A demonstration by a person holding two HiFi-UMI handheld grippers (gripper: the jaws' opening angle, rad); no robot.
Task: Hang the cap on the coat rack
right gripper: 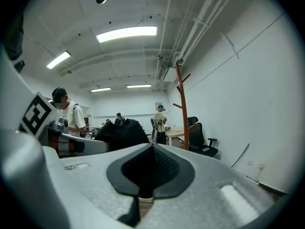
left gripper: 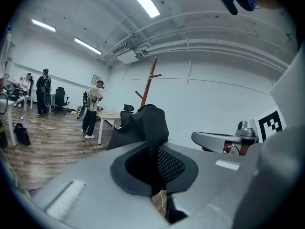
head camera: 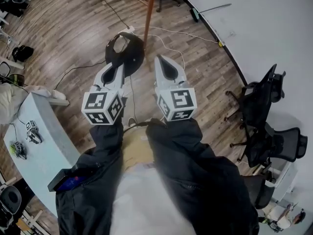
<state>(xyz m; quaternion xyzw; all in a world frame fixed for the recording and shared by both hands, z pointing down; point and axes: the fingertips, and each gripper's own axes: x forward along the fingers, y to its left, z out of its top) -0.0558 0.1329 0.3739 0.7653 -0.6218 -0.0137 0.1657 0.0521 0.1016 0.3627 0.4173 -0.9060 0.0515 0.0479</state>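
The cap [head camera: 124, 50] is clamped in the fully closed left gripper [head camera: 117, 71], at upper centre of the head view, beside the coat rack [head camera: 150, 18] pole. The right gripper [head camera: 166, 65] is closed on nothing. The cap should be raised level and its opening guided over a peg before release.

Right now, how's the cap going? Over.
Left tool shut on black fabric cap. Right tool shut, empty. Brown wooden coat rack ahead, cap not hung. White floor cables nearby.
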